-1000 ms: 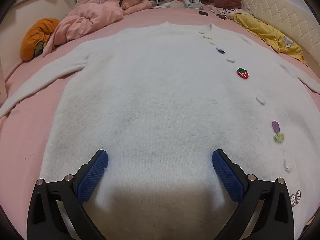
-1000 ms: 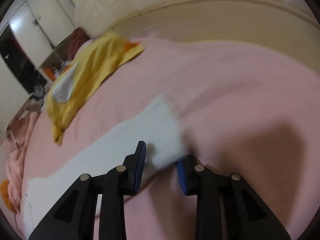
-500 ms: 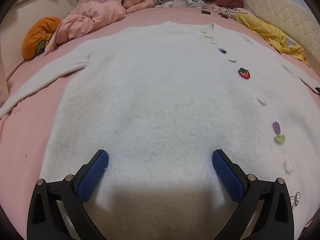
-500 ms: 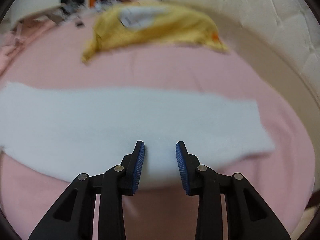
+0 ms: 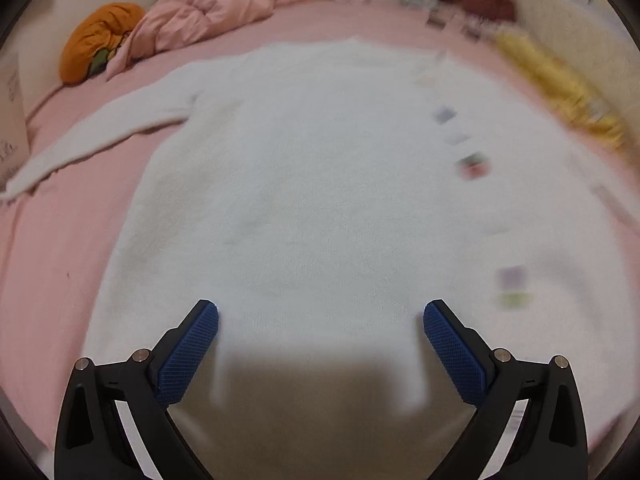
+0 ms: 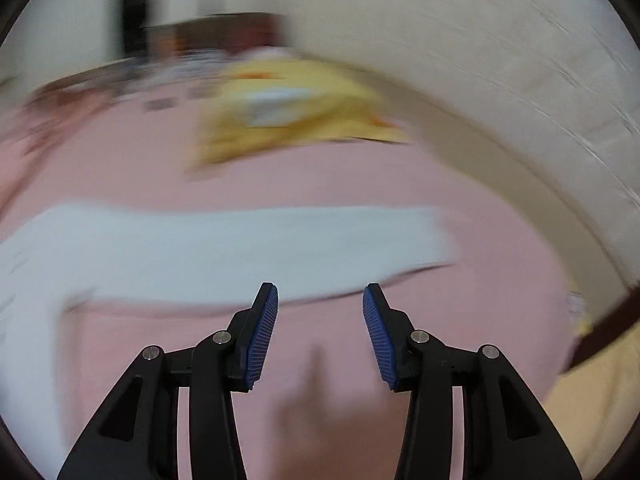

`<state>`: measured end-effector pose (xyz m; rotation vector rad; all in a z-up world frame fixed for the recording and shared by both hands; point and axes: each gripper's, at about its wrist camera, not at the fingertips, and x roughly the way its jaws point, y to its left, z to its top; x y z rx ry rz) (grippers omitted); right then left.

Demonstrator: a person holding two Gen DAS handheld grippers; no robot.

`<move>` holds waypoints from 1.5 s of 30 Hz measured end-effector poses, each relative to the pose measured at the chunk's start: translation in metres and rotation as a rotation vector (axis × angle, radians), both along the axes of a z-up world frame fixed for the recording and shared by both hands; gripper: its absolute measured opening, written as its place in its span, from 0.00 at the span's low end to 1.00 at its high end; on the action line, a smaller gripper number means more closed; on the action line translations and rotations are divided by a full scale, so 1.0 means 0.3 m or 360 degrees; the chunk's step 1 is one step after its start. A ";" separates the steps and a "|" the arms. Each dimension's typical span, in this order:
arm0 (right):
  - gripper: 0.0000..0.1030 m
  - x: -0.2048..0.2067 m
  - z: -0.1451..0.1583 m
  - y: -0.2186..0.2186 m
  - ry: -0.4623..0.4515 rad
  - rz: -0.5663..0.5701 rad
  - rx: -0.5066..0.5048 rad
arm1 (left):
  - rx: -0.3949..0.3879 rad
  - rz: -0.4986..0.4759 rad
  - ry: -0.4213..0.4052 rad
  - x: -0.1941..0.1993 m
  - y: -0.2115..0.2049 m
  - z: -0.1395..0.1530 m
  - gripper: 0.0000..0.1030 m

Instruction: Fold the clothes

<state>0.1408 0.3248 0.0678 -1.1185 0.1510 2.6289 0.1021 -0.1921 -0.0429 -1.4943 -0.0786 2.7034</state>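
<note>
Landmark: white fuzzy cardigan (image 5: pixel 312 184), spread flat on the pink bed (image 5: pixel 48 248).
Orange cushion (image 5: pixel 96 40): beyond the cardigan's left sleeve (image 5: pixel 100 132), at the bed's far left edge.
Pink quilt (image 5: pixel 200 12): bunched beyond the cardigan's left shoulder.
Left gripper (image 5: pixel 320 320): above the cardigan's hem, jaws wide, nothing between the pads.
Button row (image 5: pixel 472 164): down the cardigan's right side, blurred.
Yellow garment (image 5: pixel 560 92): beyond the cardigan's right shoulder.
Right sleeve (image 6: pixel 240 248): lies flat across the bed, cuff to the right.
Right gripper (image 6: pixel 320 304): just short of the cardigan's right sleeve; jaws partly apart, just been opening, holding nothing.
</note>
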 end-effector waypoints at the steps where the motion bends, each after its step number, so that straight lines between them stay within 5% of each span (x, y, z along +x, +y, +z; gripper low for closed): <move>1: 0.44 0.035 -0.003 -0.144 0.0010 0.0128 -0.0094 | 0.0021 -0.0023 0.0065 0.039 0.037 0.042 1.00; 3: 0.45 0.090 -0.044 -0.420 -0.0019 0.0351 -0.0263 | -0.0017 -0.0070 0.0113 0.092 0.107 0.080 1.00; 5: 0.45 0.113 -0.121 -0.642 -0.0129 0.0466 -0.0339 | -0.0042 -0.0087 0.0024 0.116 0.153 0.058 1.00; 9: 0.45 0.168 -0.266 -0.896 -0.0317 0.0448 -0.0125 | 0.0002 -0.0054 -0.0169 0.143 0.159 -0.062 1.00; 11: 0.45 0.181 -0.331 -0.913 -0.0472 0.0440 -0.0067 | -0.0009 -0.0060 -0.0136 0.157 0.159 -0.056 1.00; 15: 0.46 0.180 -0.315 -0.882 -0.0500 0.0396 -0.0024 | -0.0039 -0.0036 -0.0212 0.180 0.169 -0.044 1.00; 20: 0.48 0.196 -0.266 -0.889 -0.0379 0.0403 -0.0111 | -0.0099 -0.0016 -0.0180 0.251 0.181 -0.033 1.00; 24: 0.51 0.155 -0.363 -0.882 -0.0608 0.0403 -0.0129 | -0.0079 -0.0008 -0.0260 0.223 0.181 -0.050 1.00; 34: 0.51 0.253 -0.166 -0.928 -0.0128 0.0521 -0.0076 | -0.0063 0.0021 -0.0125 0.339 0.168 0.050 1.00; 45: 0.51 0.233 -0.185 -0.943 -0.0153 0.0537 -0.0062 | -0.0128 -0.0034 -0.0092 0.337 0.183 0.064 1.00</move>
